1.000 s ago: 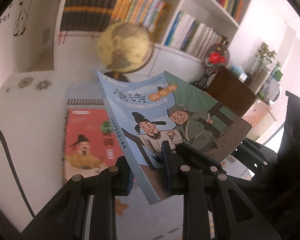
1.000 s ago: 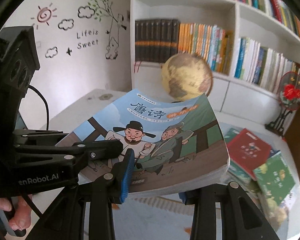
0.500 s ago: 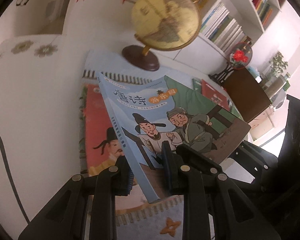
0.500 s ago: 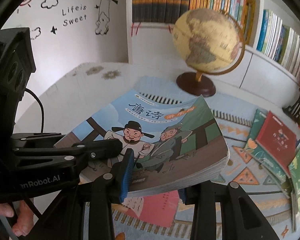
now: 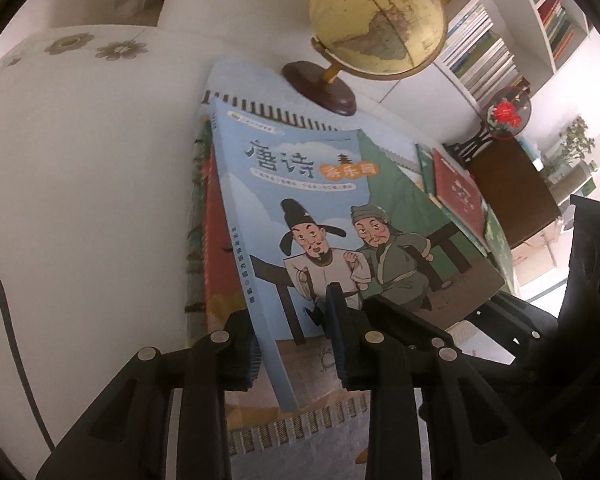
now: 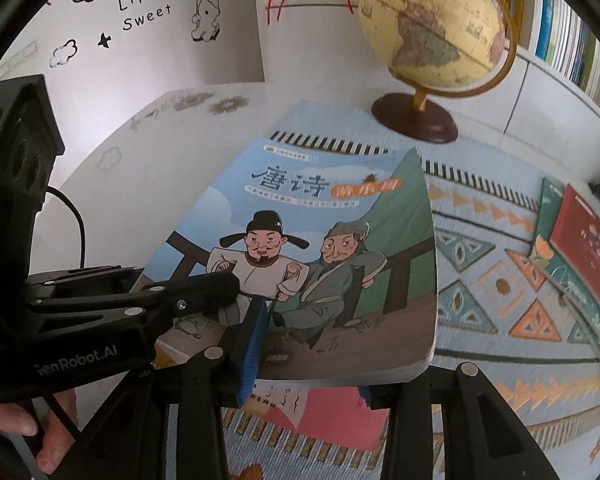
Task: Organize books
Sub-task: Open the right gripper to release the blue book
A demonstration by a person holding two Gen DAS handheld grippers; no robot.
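A blue picture book (image 5: 319, 200) (image 6: 319, 220) with two cartoon figures on its cover hangs low and tilted over a red book (image 5: 216, 240) (image 6: 331, 412) that lies on the patterned mat. My left gripper (image 5: 294, 346) grips its spine edge; the jaws are opening, with one pad on the cover and one beneath. In the right wrist view the left gripper (image 6: 204, 292) reaches in from the left. My right gripper (image 6: 311, 368) is shut on the book's near edge, its blue pad on the cover and the other finger underneath.
A globe (image 5: 379, 16) (image 6: 431, 28) on a dark base stands behind the books. Red and green books (image 6: 579, 248) (image 5: 459, 192) lie at the mat's (image 6: 499, 280) right end. White tabletop (image 5: 80, 160) lies to the left. Bookshelves fill the back wall. A person's hand (image 6: 48, 452) holds the left gripper.
Both grippers have sunk with the blue book, from in front of the shelves and globe to just above the red book on the mat. Both views now point further down.
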